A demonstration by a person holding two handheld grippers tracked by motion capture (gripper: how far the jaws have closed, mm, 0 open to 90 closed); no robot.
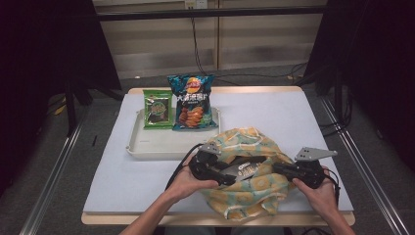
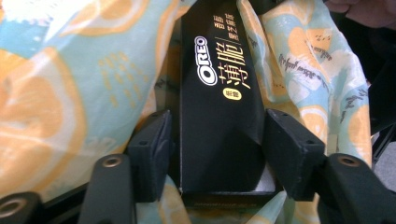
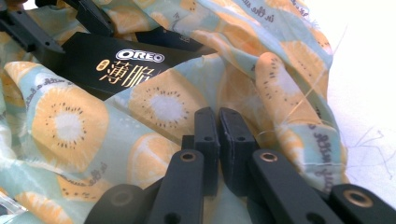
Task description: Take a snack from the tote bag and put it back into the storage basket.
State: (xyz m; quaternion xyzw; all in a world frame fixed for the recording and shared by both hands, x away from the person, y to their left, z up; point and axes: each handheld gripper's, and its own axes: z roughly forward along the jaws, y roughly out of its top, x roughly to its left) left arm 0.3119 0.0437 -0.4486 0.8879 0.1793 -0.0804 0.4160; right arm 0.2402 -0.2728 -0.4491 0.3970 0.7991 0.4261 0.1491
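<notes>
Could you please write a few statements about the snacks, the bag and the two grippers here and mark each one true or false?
1. The black Oreo box lies in the mouth of the fruit-print cloth bag. True.
2. The left gripper has its pads pressed hard against the box. False: the box sits between its jaws, but they stand a little off its sides.
3. The right gripper is shut on the bag's fabric. True.
4. The white tray holds three packets. False: it holds two, a green snack packet and a blue Lay's chip bag.
5. The chip bag is inside the cloth bag. False: it is on the tray.
</notes>
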